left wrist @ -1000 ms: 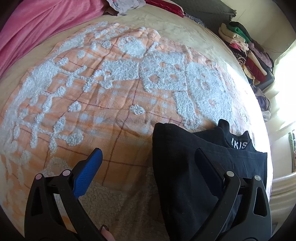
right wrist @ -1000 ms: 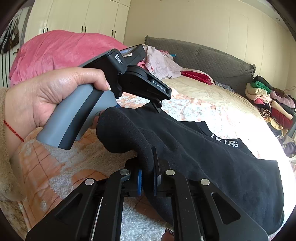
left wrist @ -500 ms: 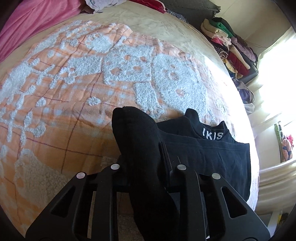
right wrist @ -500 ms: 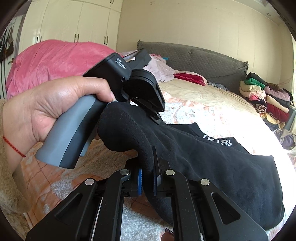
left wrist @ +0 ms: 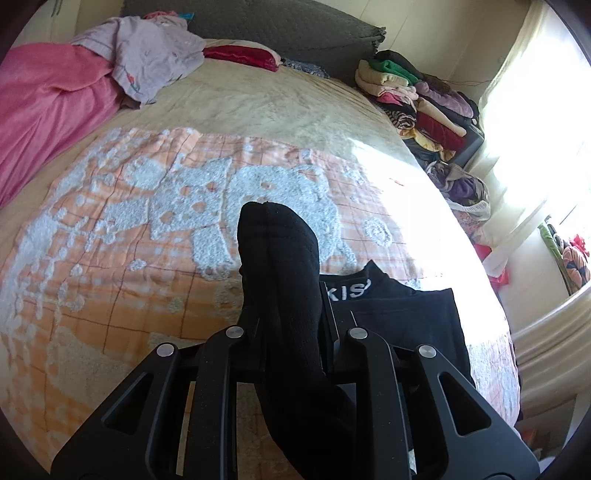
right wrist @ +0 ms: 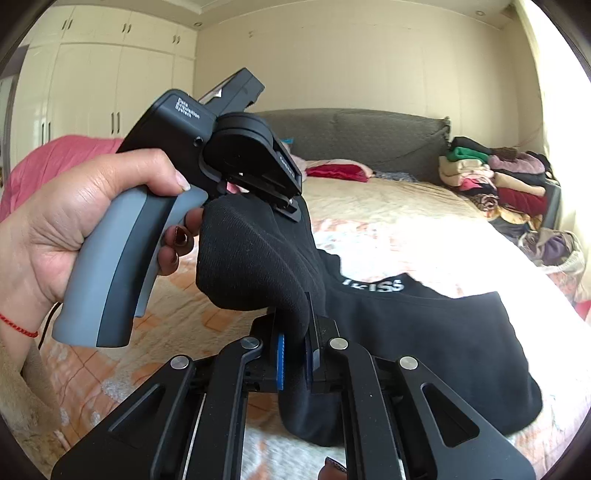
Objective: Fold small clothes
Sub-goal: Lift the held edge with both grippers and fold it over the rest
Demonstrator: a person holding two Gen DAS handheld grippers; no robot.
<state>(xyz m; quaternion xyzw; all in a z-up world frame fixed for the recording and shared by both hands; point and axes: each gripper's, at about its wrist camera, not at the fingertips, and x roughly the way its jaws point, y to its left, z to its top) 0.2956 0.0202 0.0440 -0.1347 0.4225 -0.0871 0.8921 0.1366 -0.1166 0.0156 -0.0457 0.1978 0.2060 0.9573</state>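
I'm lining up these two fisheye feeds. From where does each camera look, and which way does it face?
Left wrist: sits on the left gripper, faces along its fingers across the orange blanket toward the headboard; only its black linkages show, shut on the black garment.
Right wrist: sits on the right gripper, faces the headboard and wardrobe; the left hand shows.
Shared: black garment, clothes pile, bed.
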